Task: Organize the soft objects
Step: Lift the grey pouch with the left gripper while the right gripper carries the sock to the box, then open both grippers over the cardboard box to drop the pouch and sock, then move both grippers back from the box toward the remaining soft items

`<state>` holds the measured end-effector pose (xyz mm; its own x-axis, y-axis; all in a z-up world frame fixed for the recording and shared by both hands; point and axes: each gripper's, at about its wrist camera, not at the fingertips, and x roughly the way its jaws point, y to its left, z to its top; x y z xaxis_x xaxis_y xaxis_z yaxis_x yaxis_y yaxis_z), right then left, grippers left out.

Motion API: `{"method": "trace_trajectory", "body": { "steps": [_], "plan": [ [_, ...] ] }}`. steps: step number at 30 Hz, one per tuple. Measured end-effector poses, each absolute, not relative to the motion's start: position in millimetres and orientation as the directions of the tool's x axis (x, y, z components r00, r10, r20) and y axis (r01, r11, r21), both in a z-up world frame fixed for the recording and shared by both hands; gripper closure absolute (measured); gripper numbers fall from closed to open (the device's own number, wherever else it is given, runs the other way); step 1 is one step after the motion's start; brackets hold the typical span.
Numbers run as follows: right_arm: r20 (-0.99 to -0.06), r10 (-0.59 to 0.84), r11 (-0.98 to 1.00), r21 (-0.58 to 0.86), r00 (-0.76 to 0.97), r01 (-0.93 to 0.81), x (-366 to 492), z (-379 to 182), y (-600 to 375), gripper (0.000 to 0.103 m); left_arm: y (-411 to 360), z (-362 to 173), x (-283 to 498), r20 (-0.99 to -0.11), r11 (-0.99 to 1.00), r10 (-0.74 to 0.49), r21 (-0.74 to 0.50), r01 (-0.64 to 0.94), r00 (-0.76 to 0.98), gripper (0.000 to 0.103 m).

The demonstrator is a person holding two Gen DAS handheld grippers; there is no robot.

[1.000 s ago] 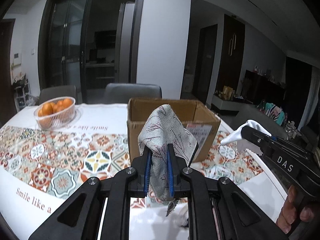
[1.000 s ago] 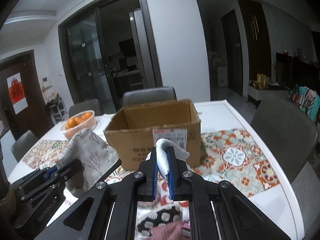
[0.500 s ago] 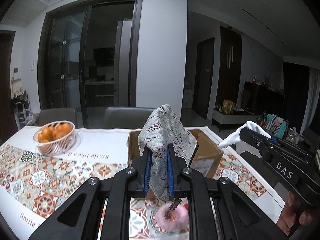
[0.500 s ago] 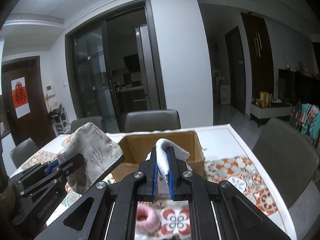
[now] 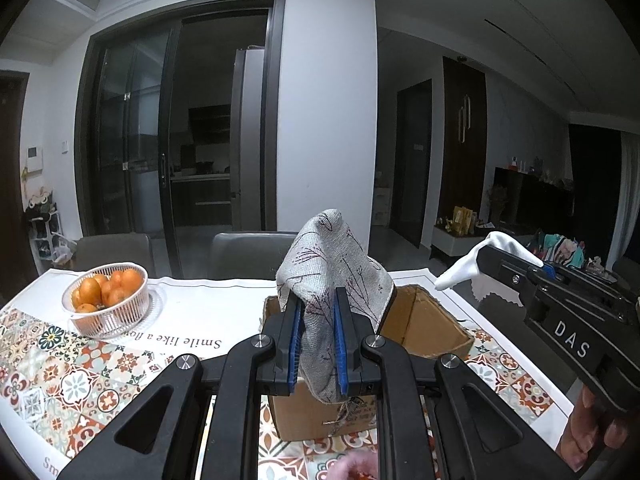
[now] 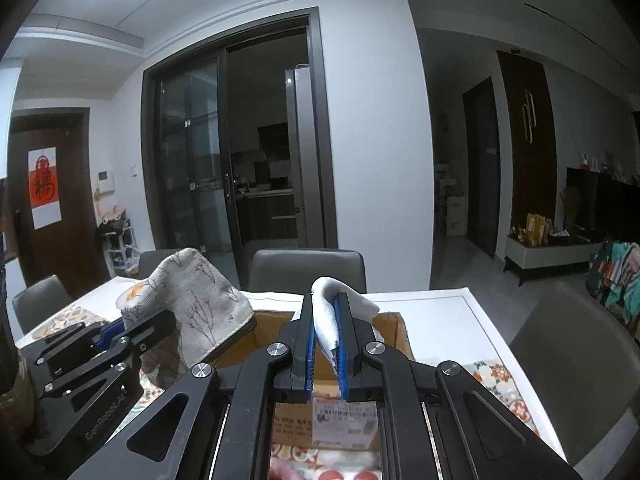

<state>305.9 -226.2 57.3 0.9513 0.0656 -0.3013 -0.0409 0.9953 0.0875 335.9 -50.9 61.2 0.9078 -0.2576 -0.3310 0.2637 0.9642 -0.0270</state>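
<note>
My left gripper (image 5: pixel 317 336) is shut on a grey floral cloth (image 5: pixel 332 272), held above the near edge of an open cardboard box (image 5: pixel 424 328). My right gripper (image 6: pixel 325 344) is shut on a white cloth (image 6: pixel 326 312), also above the box (image 6: pixel 276 326). The right gripper shows at the right of the left wrist view (image 5: pixel 516 276) with the white cloth (image 5: pixel 476 264) sticking out. The left gripper (image 6: pixel 108 332) and the grey cloth (image 6: pixel 192 300) show at the left of the right wrist view. A pink fluffy item (image 5: pixel 356 468) lies on the table below.
A white basket of oranges (image 5: pixel 106 296) stands at the table's far left on a patterned tablecloth (image 5: pixel 76 380). Grey chairs (image 6: pixel 308 272) stand behind the table and one (image 6: pixel 568 368) at the right side. A person's hand (image 5: pixel 596 436) holds the right gripper.
Both grippers have risen and moved forward with their cloths. They went from in front of the box to above its near edge. The pink item has slid to the bottom of the views.
</note>
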Motion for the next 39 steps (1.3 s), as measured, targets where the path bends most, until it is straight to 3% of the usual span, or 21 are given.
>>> {"method": "trace_trajectory", "body": {
  "steps": [28,30,34,36,39],
  "plan": [
    [-0.545,0.128,0.985,0.164,0.829,-0.044,410.7,-20.8,-259.3,0.092,-106.8,-4.6,419.4,-0.509,0.955,-0.221,0.061,0.291,0.832,0.086],
    [-0.562,0.138,0.983,0.179,0.816,-0.043,414.5,-24.0,-260.9,0.091,-107.8,-5.4,419.6,-0.514,0.955,-0.216,0.064,0.289,0.830,0.077],
    [-0.552,0.118,0.984,0.179,0.825,-0.021,411.6,-23.5,-262.4,0.057,-108.6,-2.1,416.7,-0.503,0.954,-0.216,0.076,0.292,0.837,0.068],
    [-0.542,0.100,0.986,0.164,0.835,-0.011,407.7,-20.3,-262.2,0.057,-108.4,0.2,414.1,-0.496,0.954,-0.210,0.085,0.288,0.843,0.060],
    [-0.535,0.084,0.988,0.156,0.841,0.000,403.4,-14.6,-263.7,0.057,-106.0,4.7,407.9,-0.489,0.955,-0.209,0.084,0.284,0.847,0.060]
  ]
}}
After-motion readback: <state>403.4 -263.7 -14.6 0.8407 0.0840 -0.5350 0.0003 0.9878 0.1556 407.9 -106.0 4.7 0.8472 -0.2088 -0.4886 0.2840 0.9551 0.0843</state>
